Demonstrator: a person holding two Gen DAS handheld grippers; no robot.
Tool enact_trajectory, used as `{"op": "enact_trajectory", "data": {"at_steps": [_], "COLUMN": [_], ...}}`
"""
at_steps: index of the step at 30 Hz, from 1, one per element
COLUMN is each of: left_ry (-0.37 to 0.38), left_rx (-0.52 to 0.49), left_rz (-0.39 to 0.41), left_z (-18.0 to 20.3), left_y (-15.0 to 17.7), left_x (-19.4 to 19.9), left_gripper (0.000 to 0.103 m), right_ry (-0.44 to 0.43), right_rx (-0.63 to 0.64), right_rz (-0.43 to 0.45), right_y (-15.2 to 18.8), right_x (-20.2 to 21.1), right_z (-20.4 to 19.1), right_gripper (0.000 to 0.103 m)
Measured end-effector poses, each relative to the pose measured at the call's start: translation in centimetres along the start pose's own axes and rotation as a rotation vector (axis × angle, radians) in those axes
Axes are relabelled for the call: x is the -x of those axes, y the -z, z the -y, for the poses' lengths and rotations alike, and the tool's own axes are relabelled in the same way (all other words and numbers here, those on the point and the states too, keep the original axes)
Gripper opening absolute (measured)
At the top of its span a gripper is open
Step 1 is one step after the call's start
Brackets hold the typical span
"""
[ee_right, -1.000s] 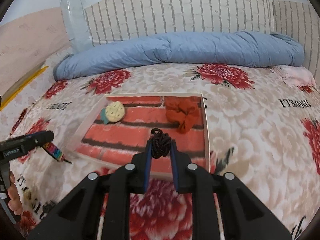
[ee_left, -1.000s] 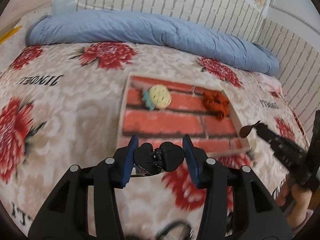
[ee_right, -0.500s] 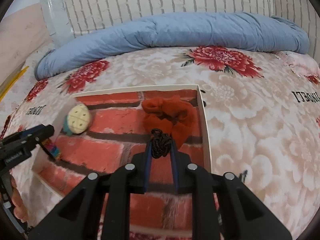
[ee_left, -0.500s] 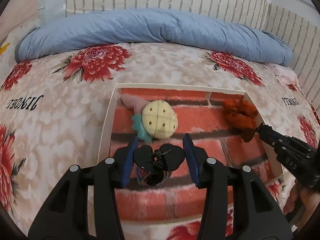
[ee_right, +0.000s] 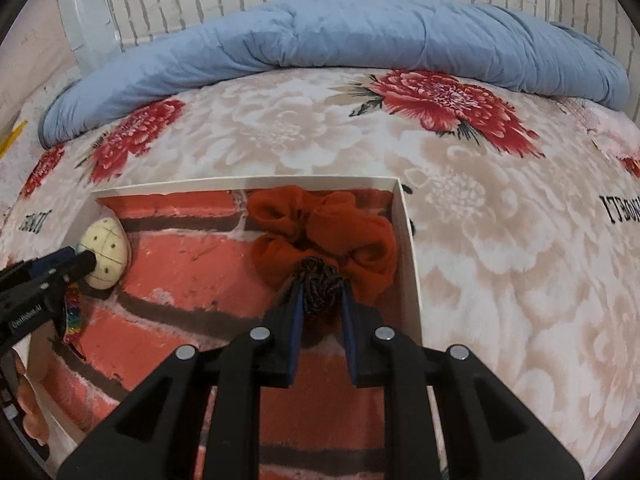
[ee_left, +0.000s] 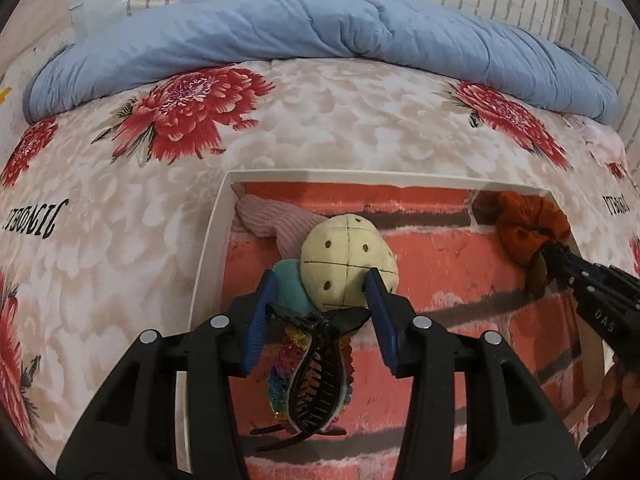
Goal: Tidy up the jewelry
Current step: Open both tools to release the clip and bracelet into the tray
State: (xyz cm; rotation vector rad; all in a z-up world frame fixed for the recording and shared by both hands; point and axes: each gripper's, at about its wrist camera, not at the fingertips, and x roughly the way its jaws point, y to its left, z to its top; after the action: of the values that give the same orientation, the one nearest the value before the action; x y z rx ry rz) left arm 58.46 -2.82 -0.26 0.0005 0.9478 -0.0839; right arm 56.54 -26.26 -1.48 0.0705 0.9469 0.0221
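A shallow white box [ee_left: 208, 240] with a red brick-print floor lies on the bed; its rim also shows in the right wrist view [ee_right: 408, 236]. My left gripper [ee_left: 320, 292] is open over its left part. A black claw clip with rainbow beads [ee_left: 316, 372] hangs loose below the fingers, above the box floor. A cream pineapple plush [ee_left: 344, 260] lies just ahead. My right gripper [ee_right: 320, 284] is shut on a dark braided hair tie [ee_right: 320, 284], right over an orange scrunchie [ee_right: 320, 232] in the box's right corner.
A pink knitted piece [ee_left: 272, 220] lies in the box's far left corner. A rolled blue duvet [ee_left: 320, 28] lies along the white brick wall. The floral bedspread [ee_right: 520, 240] surrounds the box. The other gripper shows at each view's side edge.
Both grippers moved forward and down into the box. My left gripper's jaws widened and the claw clip dropped out of the grip, tipping downward. The right gripper still holds the hair tie.
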Motion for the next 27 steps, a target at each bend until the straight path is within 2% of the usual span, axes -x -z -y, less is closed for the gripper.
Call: {"op": "enact_trajectory", "data": {"at_steps": [7,8,9,10,11,12,15,19,23,27], "left_ry": [0.001,-0.003,-0.008,-0.015,-0.018,-0.019,-0.005,-0.008,0.017,0.008], "left_rx": [-0.007,-0.013,-0.017,-0.022,-0.025,-0.029,-0.037,-0.057,-0.051,-0.041], "left_rz": [0.014,0.02,0.022,0.03,0.042,0.055,0.086,0.151,0.194,0.227], "left_z": [0.4,0.5,0.5,0.6,0.6,0.6,0.6,0.4,-0.4,-1.7], "left_y": [-0.3,-0.2,-0.3,-0.3,-0.3,-0.4,-0.3,0.4,2.1,4.6], "left_x": [0.5,0.8,1.0,1.6,2.1,2.8,5.5,9.7,14.1,17.8], "left_gripper": [0.046,0.048,0.053,0.064,0.069,0.075,0.079,0.095,0.098,0.098], "right_ry": [-0.01,-0.011,-0.017,-0.027,-0.035,-0.039,-0.023,-0.029,-0.042,-0.02], "right_rx": [-0.022,-0.023,-0.027,-0.033,-0.036,-0.034,-0.008,-0.017,-0.001,0.035], "right_rz": [-0.01,-0.01,-0.006,0.001,0.009,0.015,0.03,0.09,0.146,0.187], "right_y": [-0.1,-0.1,-0.1,0.0,0.0,0.1,0.2,0.6,1.9,3.8], "right_x": [-0.2,-0.1,0.1,0.6,0.9,1.4,3.2,7.2,11.4,14.9], "right_z": [0.7,0.8,1.0,1.2,1.3,1.3,1.4,1.9,2.0,1.6], "right_gripper": [0.023,0.031,0.037,0.049,0.055,0.056,0.064,0.082,0.092,0.093]}}
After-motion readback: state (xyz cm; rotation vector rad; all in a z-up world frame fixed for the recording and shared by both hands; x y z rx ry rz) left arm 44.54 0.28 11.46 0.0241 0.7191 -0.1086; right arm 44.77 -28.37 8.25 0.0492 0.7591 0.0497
